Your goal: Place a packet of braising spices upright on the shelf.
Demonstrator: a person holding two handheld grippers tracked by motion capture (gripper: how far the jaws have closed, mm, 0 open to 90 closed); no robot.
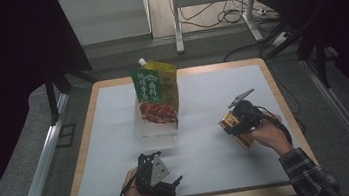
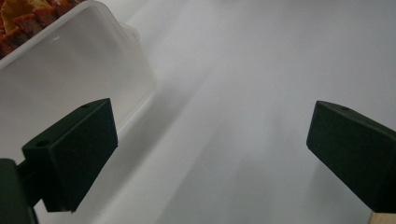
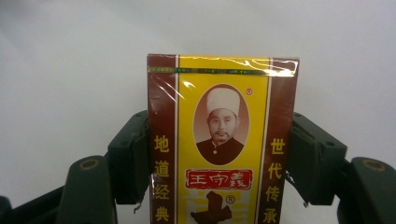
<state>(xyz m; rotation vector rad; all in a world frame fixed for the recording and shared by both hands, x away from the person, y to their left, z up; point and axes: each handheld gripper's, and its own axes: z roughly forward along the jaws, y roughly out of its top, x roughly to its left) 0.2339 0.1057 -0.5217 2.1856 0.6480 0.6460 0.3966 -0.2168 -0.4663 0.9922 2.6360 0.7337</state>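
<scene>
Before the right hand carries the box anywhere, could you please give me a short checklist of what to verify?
1. Right tongs clamp the box on both sides: ok.
2. Box sits straight between the pads, not tilted: ok.
3. Box is lifted clear of the table: cannot tell.
4. Left tongs are open with nothing between them: ok.
5. Container with the pouch stands apart from the box, across open table: ok.
6. Room left in the container beside the pouch: cannot tell.
</scene>
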